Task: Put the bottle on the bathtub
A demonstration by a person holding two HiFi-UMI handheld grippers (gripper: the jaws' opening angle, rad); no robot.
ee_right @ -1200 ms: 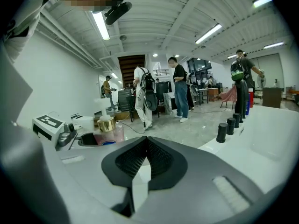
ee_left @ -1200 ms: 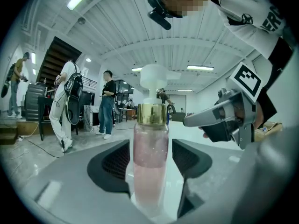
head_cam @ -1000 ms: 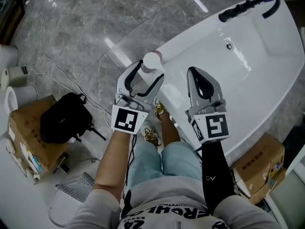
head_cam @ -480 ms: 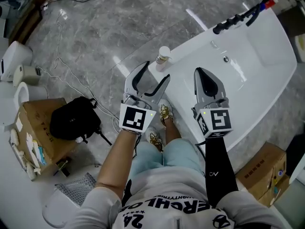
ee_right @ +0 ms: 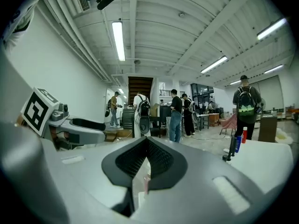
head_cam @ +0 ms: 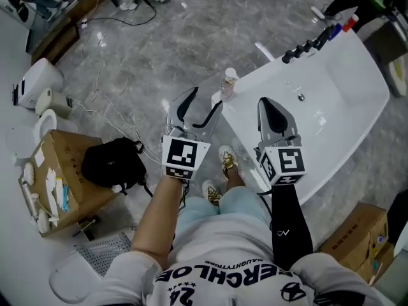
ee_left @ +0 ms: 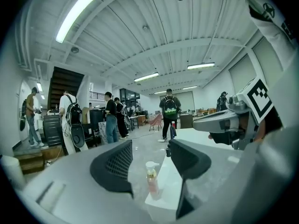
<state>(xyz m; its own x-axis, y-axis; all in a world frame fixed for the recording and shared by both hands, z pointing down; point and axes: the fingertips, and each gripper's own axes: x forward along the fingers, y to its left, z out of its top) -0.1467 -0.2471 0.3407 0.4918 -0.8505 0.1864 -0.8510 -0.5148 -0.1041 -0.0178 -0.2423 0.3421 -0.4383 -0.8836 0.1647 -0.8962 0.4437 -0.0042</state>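
left tool [head_cam: 205, 98] drew back, empty jaws closing slightly, bottle [head_cam: 228, 85] ahead on bathtub [head_cam: 347, 104].

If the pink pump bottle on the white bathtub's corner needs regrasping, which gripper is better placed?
Left, probably. The left gripper has open jaws, with the pink pump bottle straight ahead in line with their gap; the right gripper has its jaws shut.

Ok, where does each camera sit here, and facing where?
Head view: on the head, steeply down on bathtub, bottle, forearms, legs, left tongs, right tongs.
Left gripper view: on the left tongs, level past open, empty jaws that just narrowed to the bottle; right tongs at right.
Right gripper view: on the right tongs, along shut jaws; left tongs at left.
Head and left gripper views share the bottle.
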